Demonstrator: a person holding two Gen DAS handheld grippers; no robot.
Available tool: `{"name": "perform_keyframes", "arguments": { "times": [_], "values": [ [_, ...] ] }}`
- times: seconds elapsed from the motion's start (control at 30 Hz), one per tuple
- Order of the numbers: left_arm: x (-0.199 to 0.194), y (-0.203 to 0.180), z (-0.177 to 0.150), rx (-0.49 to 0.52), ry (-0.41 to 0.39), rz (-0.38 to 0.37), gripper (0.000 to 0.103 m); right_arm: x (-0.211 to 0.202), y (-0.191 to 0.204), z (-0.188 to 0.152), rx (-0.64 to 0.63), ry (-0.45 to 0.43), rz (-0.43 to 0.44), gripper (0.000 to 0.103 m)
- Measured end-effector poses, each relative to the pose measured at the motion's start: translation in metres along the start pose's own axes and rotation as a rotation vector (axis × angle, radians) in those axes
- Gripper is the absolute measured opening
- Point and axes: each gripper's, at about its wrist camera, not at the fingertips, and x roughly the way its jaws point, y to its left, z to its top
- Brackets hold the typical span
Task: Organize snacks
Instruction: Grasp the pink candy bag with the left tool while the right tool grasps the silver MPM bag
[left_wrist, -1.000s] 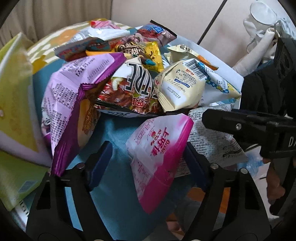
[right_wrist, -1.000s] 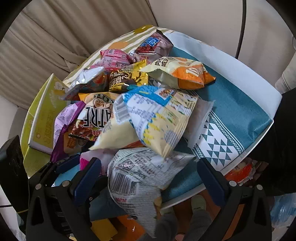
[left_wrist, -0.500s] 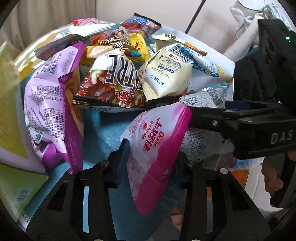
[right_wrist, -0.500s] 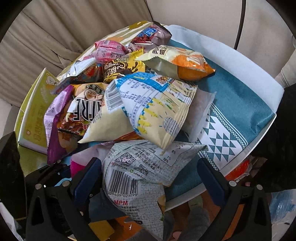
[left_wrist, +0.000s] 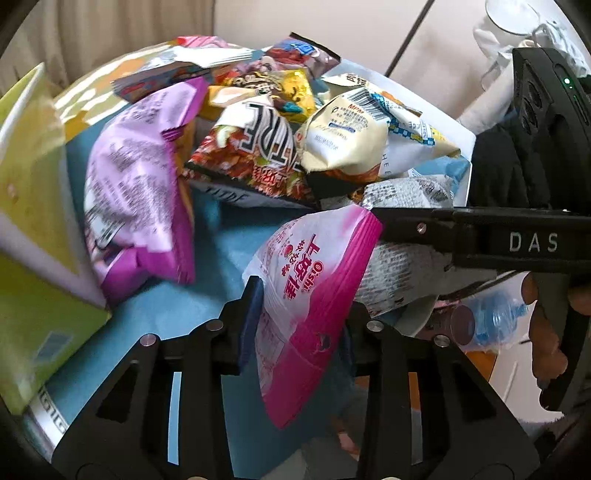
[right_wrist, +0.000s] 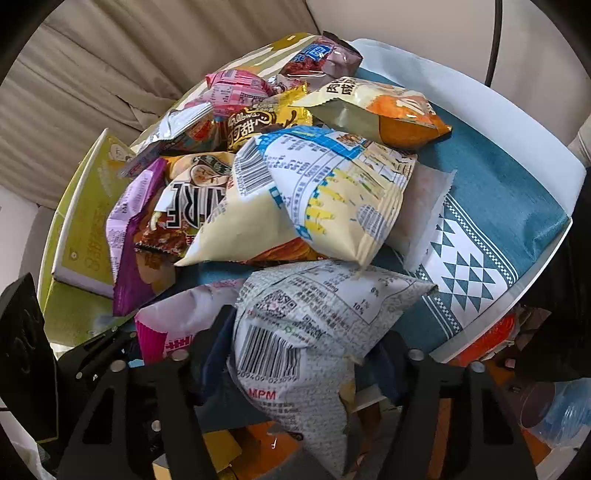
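I am counting about ten snack packets heaped on one round worktop (right_wrist: 546, 162) under a teal patterned cloth (right_wrist: 491, 206); one yellow-green box (left_wrist: 33, 199) is sitting at the pile's left edge. I am holding two hand-held grippers, both angled steeply down over the worktop's near edge. The left hand-held gripper (left_wrist: 299, 325) is closing — its blue pads are pinching the lower part of the pink-and-white packet (left_wrist: 314, 295), which is lying at the near edge beside the grey speckled packet (right_wrist: 306, 339); the right hand-held gripper (right_wrist: 303, 354) is closing too, its fingers squeezing that grey packet's waist. From the left wrist view the right hand-held gripper's black arm is crossing level on the right, with a hand (left_wrist: 550, 332) gripping its handle below; a blue plastic bottle (left_wrist: 487, 321) is lying beyond the edge.
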Motion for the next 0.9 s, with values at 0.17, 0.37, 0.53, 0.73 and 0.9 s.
{"name": "perform_keyframes", "arguments": {
  "times": [0.17, 0.37, 0.53, 0.73, 0.9],
  "values": [
    [-0.019, 0.0, -0.007, -0.053, -0.01, 0.046, 0.031, -0.012, 0.006, 0.002, -0.046, -0.017, 0.028, 0.058],
    [-0.049, -0.006, -0.009, -0.147, -0.043, 0.088, 0.029, -0.032, 0.022, 0.003, -0.124, -0.024, 0.07, 0.058],
    [-0.07, -0.01, -0.009, -0.236, -0.09, 0.111, 0.021, -0.056, 0.034, 0.001, -0.214, -0.034, 0.113, 0.058],
    [-0.084, -0.011, -0.013, -0.311, -0.143, 0.174, 0.013, -0.071, 0.047, 0.002, -0.301, -0.049, 0.154, 0.058],
    [-0.106, -0.008, -0.017, -0.368, -0.193, 0.213, 0.012, -0.082, 0.054, 0.008, -0.359, -0.057, 0.194, 0.058]
  ]
}}
